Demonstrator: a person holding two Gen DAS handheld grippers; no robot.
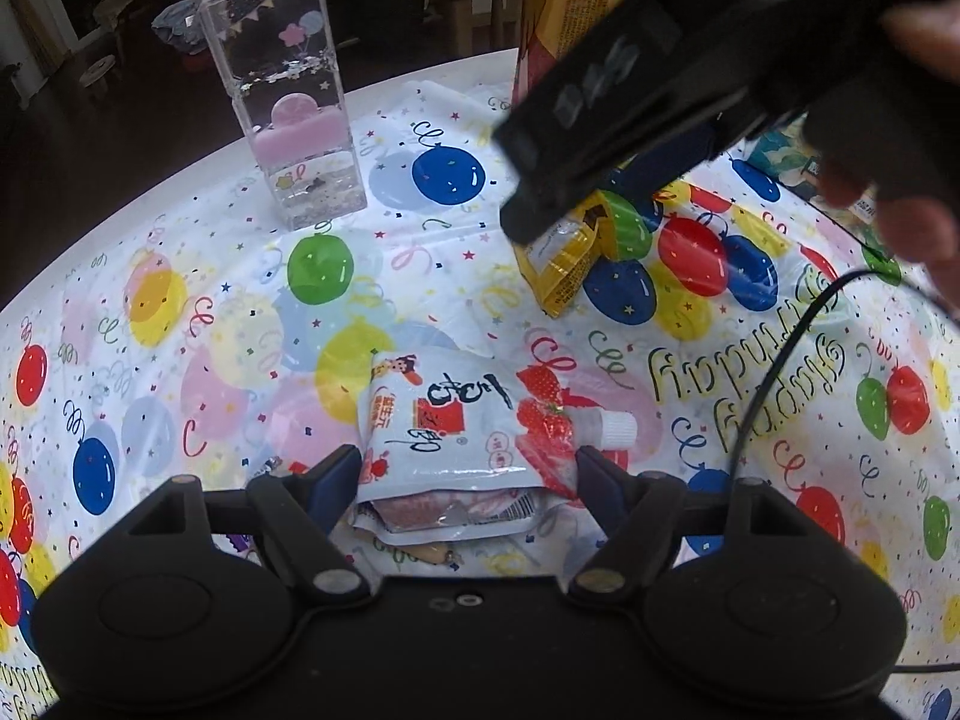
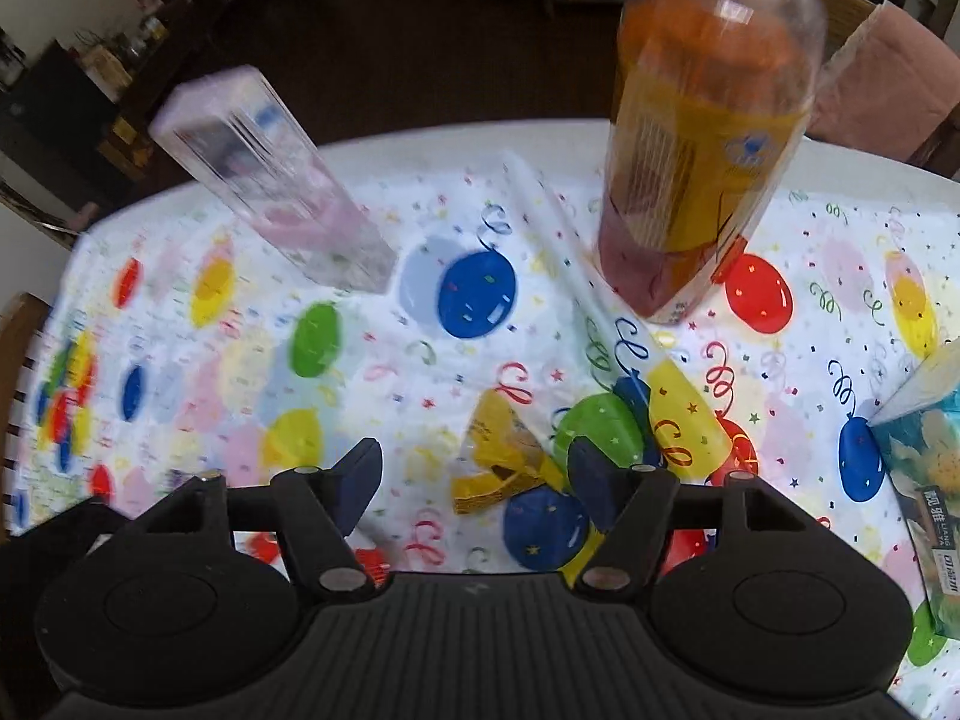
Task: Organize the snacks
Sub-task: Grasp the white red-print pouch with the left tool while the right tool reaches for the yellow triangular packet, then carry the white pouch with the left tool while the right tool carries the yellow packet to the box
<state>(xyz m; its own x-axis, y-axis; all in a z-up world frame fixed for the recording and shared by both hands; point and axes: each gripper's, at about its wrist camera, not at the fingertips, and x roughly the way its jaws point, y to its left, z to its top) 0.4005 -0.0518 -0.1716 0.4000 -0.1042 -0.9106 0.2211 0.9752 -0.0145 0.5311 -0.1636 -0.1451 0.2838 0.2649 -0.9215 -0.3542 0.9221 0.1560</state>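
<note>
We see the left gripper [image 1: 468, 468] with its jaws spread wide on either side of a white spouted pouch [image 1: 456, 420], which lies flat on the balloon-print tablecloth [image 1: 180, 360]. The pouch carries red and black printed characters, a small cartoon figure at its upper left corner, strawberry artwork along its right edge and a white screw cap [image 1: 615, 427] pointing right. A second, pinkish packet [image 1: 444, 513] lies partly beneath the near end of the pouch. We cannot tell whether the fingertips touch the pouch.

The right gripper [image 2: 474, 480] is likewise wide open and hovers over a small yellow wrapped snack [image 2: 501, 456], which lies crumpled on the cloth between the fingers, nearer the right one. In the left wrist view we see the same snack [image 1: 567, 258] just below the tip of the right gripper's dark body.

At the far side stand a clear rectangular container [image 1: 282, 96] with a pink insert and a tall orange-labelled bottle [image 2: 702, 138]. A floral tissue box [image 2: 930, 480] sits at the right edge.
</note>
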